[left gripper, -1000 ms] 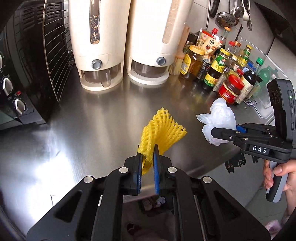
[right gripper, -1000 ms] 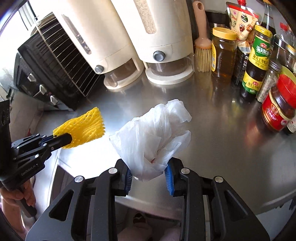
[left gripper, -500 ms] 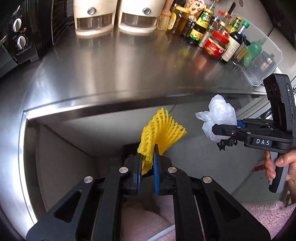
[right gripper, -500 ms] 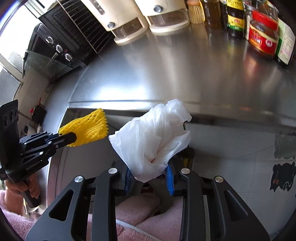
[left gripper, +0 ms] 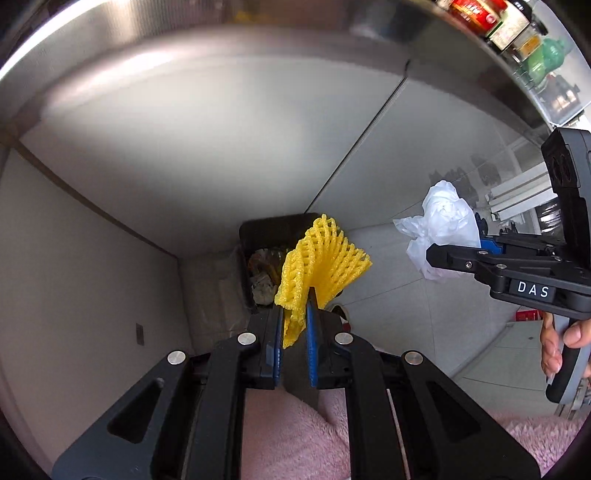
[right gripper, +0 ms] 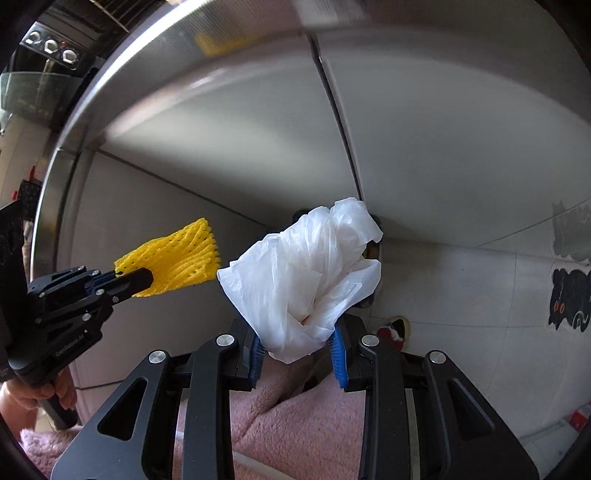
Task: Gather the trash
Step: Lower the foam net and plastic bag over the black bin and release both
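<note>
My left gripper (left gripper: pixel 294 325) is shut on a yellow foam net (left gripper: pixel 321 258), held in the air above a dark trash bin (left gripper: pixel 266 254) on the floor below. The bin holds some rubbish. My right gripper (right gripper: pixel 298 341) is shut on a crumpled white plastic bag (right gripper: pixel 306 269), which hides most of the bin in the right wrist view. In the left wrist view the right gripper (left gripper: pixel 454 254) and its bag (left gripper: pixel 439 225) are to the right of the net. In the right wrist view the left gripper (right gripper: pixel 125 282) and the net (right gripper: pixel 177 254) are at the left.
The steel counter edge (left gripper: pixel 221 37) arcs overhead, with grey cabinet doors (left gripper: pixel 184 147) below it. Sauce bottles (left gripper: pixel 509 26) stand at the top right. The tiled floor (right gripper: pixel 461 295) has a red shoe (right gripper: pixel 393 330) on it. Pink fleece clothing (left gripper: pixel 295 435) fills the bottom.
Both grippers have dropped further below the counter edge and tilted down with their loads still held. The countertop has left the view and the trash bin on the floor has come into sight.
</note>
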{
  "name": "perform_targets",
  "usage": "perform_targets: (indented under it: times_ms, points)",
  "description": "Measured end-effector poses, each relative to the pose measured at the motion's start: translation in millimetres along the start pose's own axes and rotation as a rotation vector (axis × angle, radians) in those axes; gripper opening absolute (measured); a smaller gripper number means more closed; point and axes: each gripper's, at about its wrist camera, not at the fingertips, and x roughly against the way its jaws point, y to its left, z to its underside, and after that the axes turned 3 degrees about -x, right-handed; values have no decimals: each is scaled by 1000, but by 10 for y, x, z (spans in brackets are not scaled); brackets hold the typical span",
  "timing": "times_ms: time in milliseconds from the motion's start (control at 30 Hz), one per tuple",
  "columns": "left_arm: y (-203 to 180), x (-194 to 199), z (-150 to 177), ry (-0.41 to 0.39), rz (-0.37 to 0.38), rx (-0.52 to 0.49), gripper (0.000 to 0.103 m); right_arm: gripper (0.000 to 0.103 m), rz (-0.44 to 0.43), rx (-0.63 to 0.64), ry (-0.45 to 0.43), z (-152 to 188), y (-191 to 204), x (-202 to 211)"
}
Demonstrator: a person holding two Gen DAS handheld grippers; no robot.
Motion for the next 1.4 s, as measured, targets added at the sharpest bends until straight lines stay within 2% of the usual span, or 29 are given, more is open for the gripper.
perform_targets:
  times_ms: [333, 533, 700, 867, 933, 1000, 1133, 1200, 1267, 1400]
  points:
    - [124, -875, 41, 90, -4, 19, 9, 31, 36, -79, 57, -131, -236, -815]
    - [121, -1217, -57, 129, -5, 35, 10, 32, 37, -147, 88, -262, -355, -1231]
    - [119, -1397, -113, 144, -5, 23, 12, 33, 43, -158, 97, -284, -452, -1404]
    - [115, -1423, -133, 139, -5, 18, 24, 36, 46, -181, 92, -361, -475, -1466]
    - [139, -1417, -147, 138, -7, 19, 27, 45, 46, -181, 87, -369, -454, -1458]
    - [123, -1398, -140, 135, -9, 24, 31, 49, 45, -179, 85, -391, -432, -1449]
    - [123, -1346, -152, 133, -20, 24, 52, 62, 54, -172, 79, -424, -397, -1438]
    - [115, -1323, -154, 136, -22, 21, 59, 65, 61, -171, 73, -441, -374, -1426]
    - [115, -1301, -163, 136, -27, 24, 75, 72, 68, -170, 67, -452, -360, -1396]
    - [118, -1239, -204, 137, -31, 29, 86, 83, 90, -161, 55, -472, -292, -1258]
